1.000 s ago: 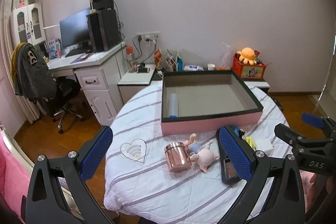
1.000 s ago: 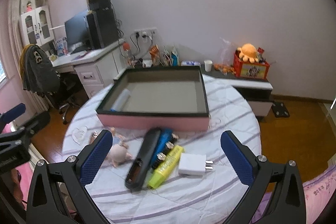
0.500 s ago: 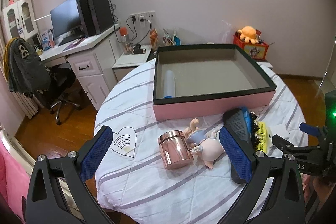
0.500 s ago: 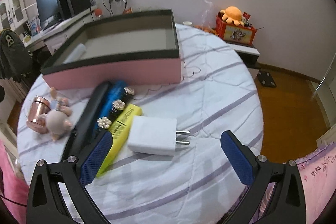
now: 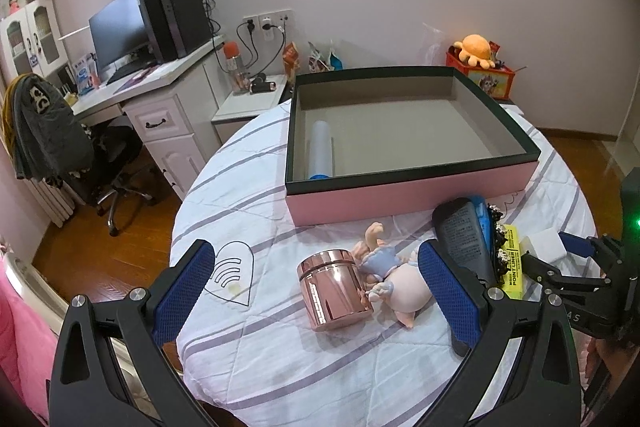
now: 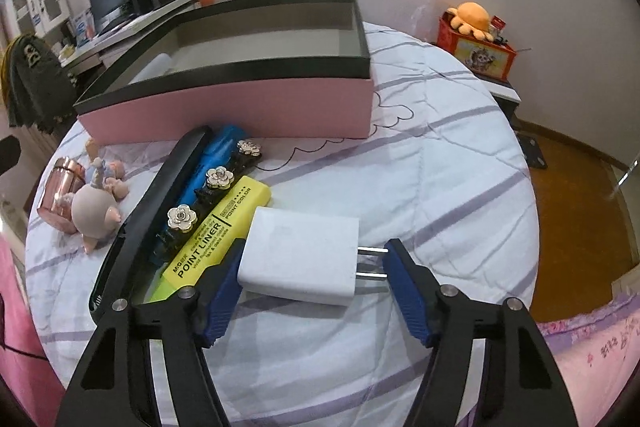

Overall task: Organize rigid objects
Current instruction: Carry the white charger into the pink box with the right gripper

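Closing around the white charger point(image 6: 298, 261), the right gripper point(image 6: 312, 277) sits low over the near right part of the tabletop point(image 6: 440, 163). Its jaws have just been narrowing with the charger between them. The left pad point(image 6: 224, 291) appears to touch the charger's flat end; the right pad point(image 6: 404, 287) stands at the tips of the prongs, and firm pressure cannot be confirmed, so the grip reads as not yet complete. Taking the charger lengthwise, body end to prongs, suits its lie across the gripper's line.

The left gripper point(image 5: 316, 283) is wide open and empty, poised above the copper jar point(image 5: 334, 293) and the pig figurine point(image 5: 394, 287) near the tabletop's front edge, probably waiting its turn.

The pink box point(image 6: 240, 107) stands toward the far edge, open-topped, with one pale tube point(image 5: 321, 149) already lying along its left wall; it is judged to be the destination. Between box and charger, side by side, lie a black case point(image 6: 156, 211), a blue marker point(image 6: 216, 159), a flowered clip point(image 6: 212, 193) and a yellow highlighter point(image 6: 216, 235), the last touching the charger.

Risk noted: the prongs offer a narrow, slippery contact.
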Demonstrator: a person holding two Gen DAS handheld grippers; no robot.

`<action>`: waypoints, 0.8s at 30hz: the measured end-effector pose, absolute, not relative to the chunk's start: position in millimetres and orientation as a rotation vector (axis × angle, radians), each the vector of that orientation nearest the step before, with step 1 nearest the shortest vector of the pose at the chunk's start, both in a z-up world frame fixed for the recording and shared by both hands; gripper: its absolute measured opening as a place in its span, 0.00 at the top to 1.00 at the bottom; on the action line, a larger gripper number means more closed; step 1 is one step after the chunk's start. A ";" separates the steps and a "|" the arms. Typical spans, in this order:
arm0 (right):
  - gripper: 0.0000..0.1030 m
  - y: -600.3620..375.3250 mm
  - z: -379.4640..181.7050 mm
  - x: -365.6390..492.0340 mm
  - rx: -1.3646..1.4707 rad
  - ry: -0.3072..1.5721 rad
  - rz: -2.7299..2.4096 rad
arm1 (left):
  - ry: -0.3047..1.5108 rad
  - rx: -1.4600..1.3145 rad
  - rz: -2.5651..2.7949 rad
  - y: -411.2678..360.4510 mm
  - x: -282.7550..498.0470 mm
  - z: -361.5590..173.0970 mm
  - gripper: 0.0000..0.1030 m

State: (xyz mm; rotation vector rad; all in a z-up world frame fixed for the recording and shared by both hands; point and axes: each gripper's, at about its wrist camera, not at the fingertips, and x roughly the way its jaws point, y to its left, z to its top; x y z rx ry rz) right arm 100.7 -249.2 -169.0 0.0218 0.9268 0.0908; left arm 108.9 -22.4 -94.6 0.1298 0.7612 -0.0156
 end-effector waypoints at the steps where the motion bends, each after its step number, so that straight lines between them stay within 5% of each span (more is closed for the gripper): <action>1: 0.33 -250.0 -168.4 100.9 0.022 0.928 0.098 | 0.760 0.129 -0.015 -21.9 109.1 -94.3 0.00; 24: 0.33 -215.8 -75.3 132.9 -0.090 0.755 0.127 | 0.714 -0.027 0.026 46.1 137.4 -80.9 0.00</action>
